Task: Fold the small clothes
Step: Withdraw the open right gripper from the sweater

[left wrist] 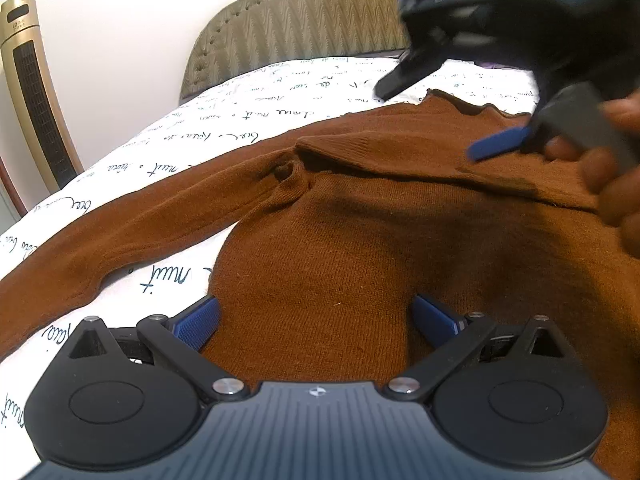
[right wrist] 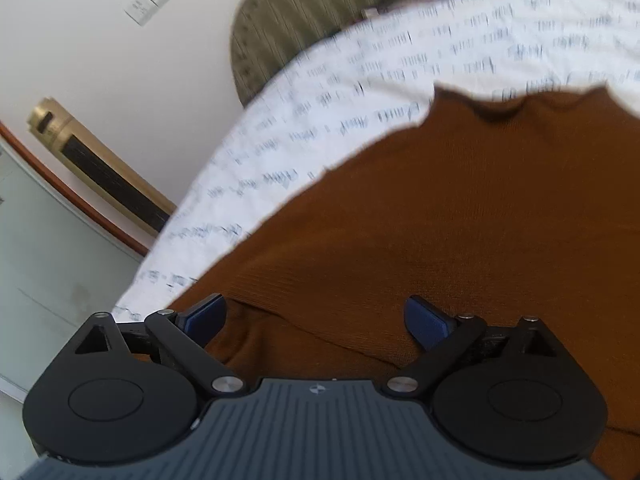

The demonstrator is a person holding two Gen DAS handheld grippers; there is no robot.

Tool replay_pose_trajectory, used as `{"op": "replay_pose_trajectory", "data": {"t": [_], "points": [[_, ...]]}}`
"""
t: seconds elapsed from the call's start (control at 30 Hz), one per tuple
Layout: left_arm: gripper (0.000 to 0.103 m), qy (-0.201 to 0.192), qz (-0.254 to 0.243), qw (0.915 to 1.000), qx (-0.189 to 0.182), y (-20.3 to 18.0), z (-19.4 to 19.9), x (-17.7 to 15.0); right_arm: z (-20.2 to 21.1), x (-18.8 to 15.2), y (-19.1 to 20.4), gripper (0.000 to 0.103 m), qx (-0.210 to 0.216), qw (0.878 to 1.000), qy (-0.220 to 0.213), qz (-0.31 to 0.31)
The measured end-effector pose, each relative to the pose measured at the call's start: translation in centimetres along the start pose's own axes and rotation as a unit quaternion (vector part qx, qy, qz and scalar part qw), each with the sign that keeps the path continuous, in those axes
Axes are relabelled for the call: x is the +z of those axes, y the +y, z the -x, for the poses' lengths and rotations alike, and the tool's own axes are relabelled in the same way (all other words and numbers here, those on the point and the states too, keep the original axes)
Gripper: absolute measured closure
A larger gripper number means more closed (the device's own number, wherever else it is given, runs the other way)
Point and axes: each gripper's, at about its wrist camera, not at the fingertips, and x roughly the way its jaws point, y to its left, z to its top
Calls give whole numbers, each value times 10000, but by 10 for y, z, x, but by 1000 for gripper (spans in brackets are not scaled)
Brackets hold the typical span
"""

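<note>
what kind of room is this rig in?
Most likely a bedroom: the brown sweater lies on a bed sheet printed with script, below a padded headboard, with a gold tower fan or heater beside it.

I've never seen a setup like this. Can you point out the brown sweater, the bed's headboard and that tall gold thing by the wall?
brown sweater [left wrist: 340, 240]: left wrist view, on its chest panel.
headboard [left wrist: 320, 12]: left wrist view, on its padded front.
tall gold appliance [left wrist: 36, 108]: left wrist view, on its dark grille.
</note>
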Motion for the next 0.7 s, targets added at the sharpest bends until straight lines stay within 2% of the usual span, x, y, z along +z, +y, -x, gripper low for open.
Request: {"op": "replay_pose_trajectory", "data": {"t": [0.13,0.23,0.37,0.7], "points": [[0,-9,-21,10000,22,-2,1,0,38,-14,8,4,-641,9956,-562,379],[0,9,-24,10000,25,-3,1,1,63,-34,3,2,-1077,9889,-947,391],[0,47,-57,9999,78,-4,1,3,81,-58,-10,2,-1561,9795,-1209,393],[0,168,-49,9997,163,-3,5,6,78,-88,-23,2,-1706,9779,-1142,385]]}}
